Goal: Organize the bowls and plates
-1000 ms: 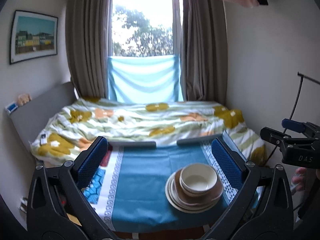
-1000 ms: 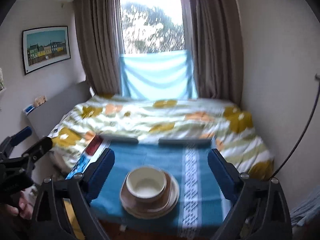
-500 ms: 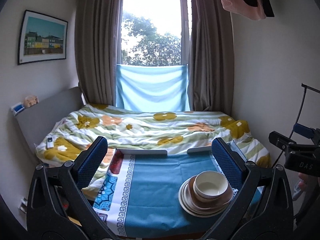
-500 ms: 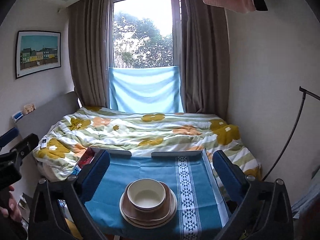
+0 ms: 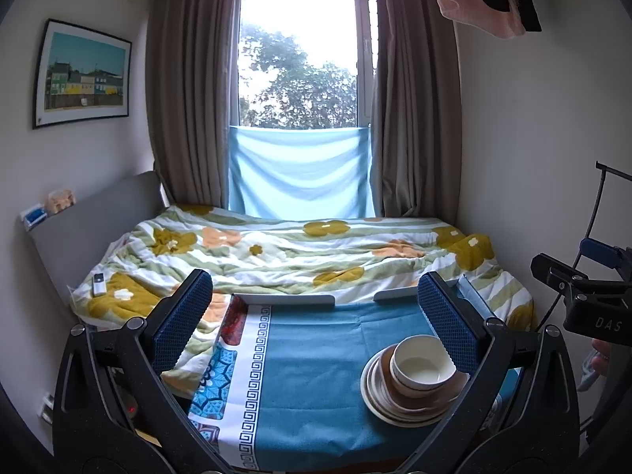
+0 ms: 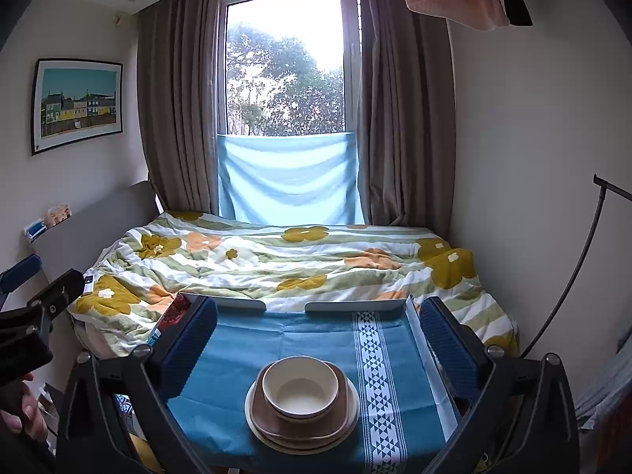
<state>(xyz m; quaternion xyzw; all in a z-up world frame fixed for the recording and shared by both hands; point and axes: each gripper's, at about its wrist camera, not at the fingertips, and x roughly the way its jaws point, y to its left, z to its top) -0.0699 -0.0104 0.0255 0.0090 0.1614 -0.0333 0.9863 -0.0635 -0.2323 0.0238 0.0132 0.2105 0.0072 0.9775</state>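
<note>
A cream bowl (image 6: 300,385) sits nested on a brown plate (image 6: 272,420) and cream plates, one stack on the blue tablecloth (image 6: 237,363). In the left wrist view the same stack (image 5: 414,383) lies at the table's right, partly behind my right fingertip (image 5: 446,328). My left gripper (image 5: 314,320) is open and empty, held back from the table. My right gripper (image 6: 316,335) is open and empty, centred on the stack from behind and above.
The small table (image 5: 288,300) has raised grey rails at its far edge and stands against a bed with a flowered quilt (image 5: 296,252). A wall is close on the right. A black lamp pole (image 6: 572,272) stands at right.
Both grippers have risen and tilted up, so the stack sits lower in both views. In the left wrist view it has shifted right. Neither gripper has touched anything.
</note>
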